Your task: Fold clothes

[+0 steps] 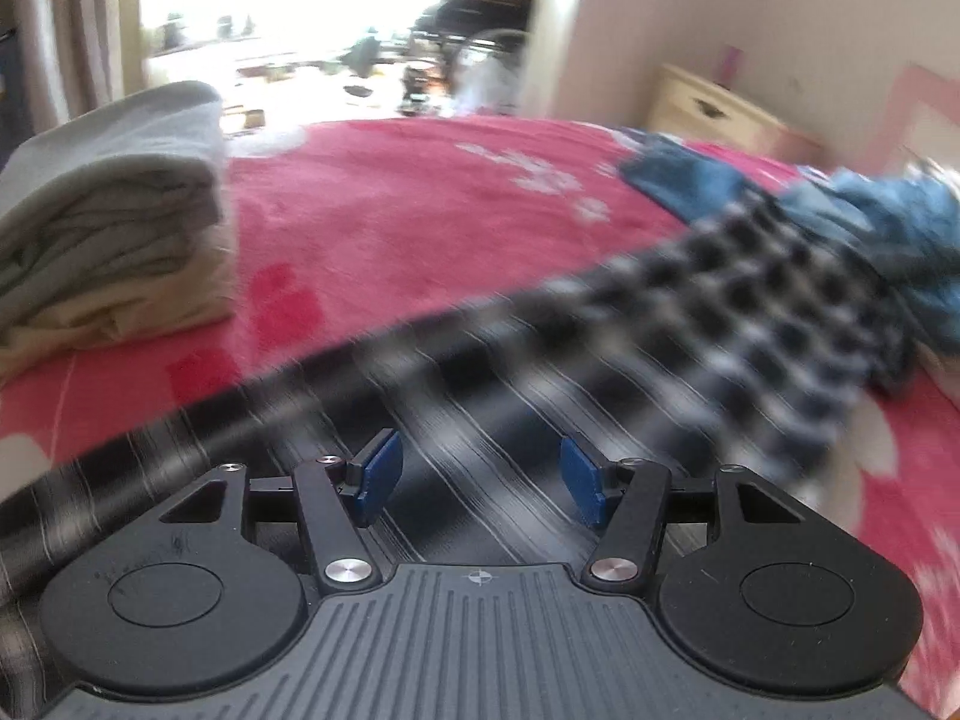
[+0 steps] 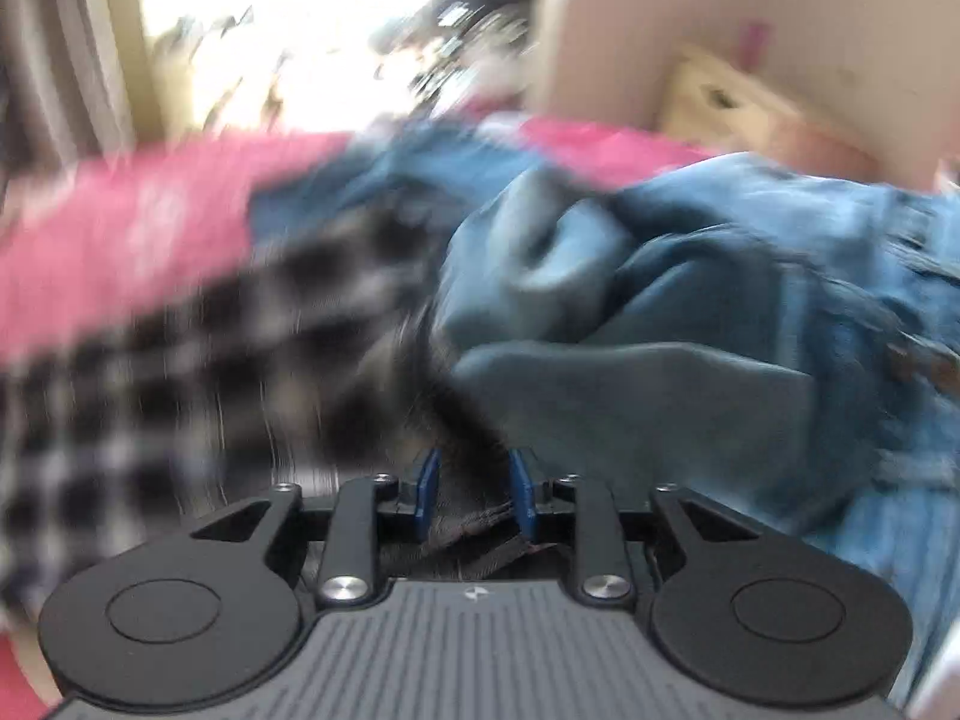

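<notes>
one checked shirt (image 1: 690,312) spread on the red blanket (image 1: 420,210), one folded grey stack (image 1: 108,240) beside it; left claw (image 1: 480,480) wide apart over it, right claw (image 2: 474,492) narrow, dark cloth between, grip unclear

On the bed (image 1: 390,228), a folded stack of clothes (image 1: 114,240) lies at the left. A checked garment (image 1: 690,324) stretches across the near side, from below the left gripper (image 1: 480,480) toward the right. Behind it on the right lies a heap of denim clothes (image 2: 690,312). A bedside cabinet (image 1: 714,108) stands beyond the bed's right side, against the wall (image 1: 750,6).
</notes>
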`<state>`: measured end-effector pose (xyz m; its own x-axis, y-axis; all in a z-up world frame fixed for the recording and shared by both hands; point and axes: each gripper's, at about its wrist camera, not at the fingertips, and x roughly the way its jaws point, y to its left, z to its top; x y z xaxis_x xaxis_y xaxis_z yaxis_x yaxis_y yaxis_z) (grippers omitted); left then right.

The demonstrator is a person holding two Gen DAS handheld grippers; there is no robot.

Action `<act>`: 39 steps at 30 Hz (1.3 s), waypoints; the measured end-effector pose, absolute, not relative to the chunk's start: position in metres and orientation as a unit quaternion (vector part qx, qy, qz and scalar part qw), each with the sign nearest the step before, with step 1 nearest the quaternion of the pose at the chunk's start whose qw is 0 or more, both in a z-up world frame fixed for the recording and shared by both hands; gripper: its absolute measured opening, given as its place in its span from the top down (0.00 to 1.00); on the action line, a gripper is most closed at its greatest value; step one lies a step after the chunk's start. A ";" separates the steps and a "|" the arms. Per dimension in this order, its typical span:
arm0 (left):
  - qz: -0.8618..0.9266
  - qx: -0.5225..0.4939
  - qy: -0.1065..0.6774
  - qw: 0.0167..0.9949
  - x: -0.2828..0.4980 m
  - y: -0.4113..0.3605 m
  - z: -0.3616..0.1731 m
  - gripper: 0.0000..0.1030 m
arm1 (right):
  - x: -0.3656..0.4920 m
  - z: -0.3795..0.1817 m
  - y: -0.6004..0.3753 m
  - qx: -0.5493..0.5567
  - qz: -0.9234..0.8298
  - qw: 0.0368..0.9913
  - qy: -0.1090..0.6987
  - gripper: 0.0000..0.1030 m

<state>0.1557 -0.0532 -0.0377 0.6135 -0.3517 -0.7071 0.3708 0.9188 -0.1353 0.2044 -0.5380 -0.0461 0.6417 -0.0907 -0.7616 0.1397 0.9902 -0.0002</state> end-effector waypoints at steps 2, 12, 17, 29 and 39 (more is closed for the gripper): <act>-0.242 0.038 0.386 0.889 0.137 -0.064 -0.040 0.43 | 0.195 -0.040 -0.541 0.071 -0.069 0.906 0.411 0.69; -0.317 0.196 0.342 0.862 0.079 -0.128 -0.073 0.51 | 0.205 -0.062 -0.513 -0.084 -0.071 0.888 0.447 0.62; -0.311 0.232 0.319 0.865 0.073 -0.139 -0.082 0.79 | 0.208 -0.066 -0.510 -0.113 -0.083 0.882 0.450 0.98; -0.349 0.214 0.329 0.851 0.076 -0.131 -0.086 0.98 | 0.200 -0.076 -0.526 -0.121 -0.113 0.879 0.447 0.99; -0.359 0.113 0.361 0.854 0.067 -0.113 -0.071 0.45 | 0.179 -0.061 -0.524 -0.103 -0.151 0.892 0.413 0.59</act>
<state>0.0672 -0.1130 -0.0711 0.4825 -0.5303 -0.6971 0.6937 0.7173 -0.0655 0.1787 -0.5239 -0.0609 0.6138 -0.3540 -0.7056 0.1838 0.9333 -0.3084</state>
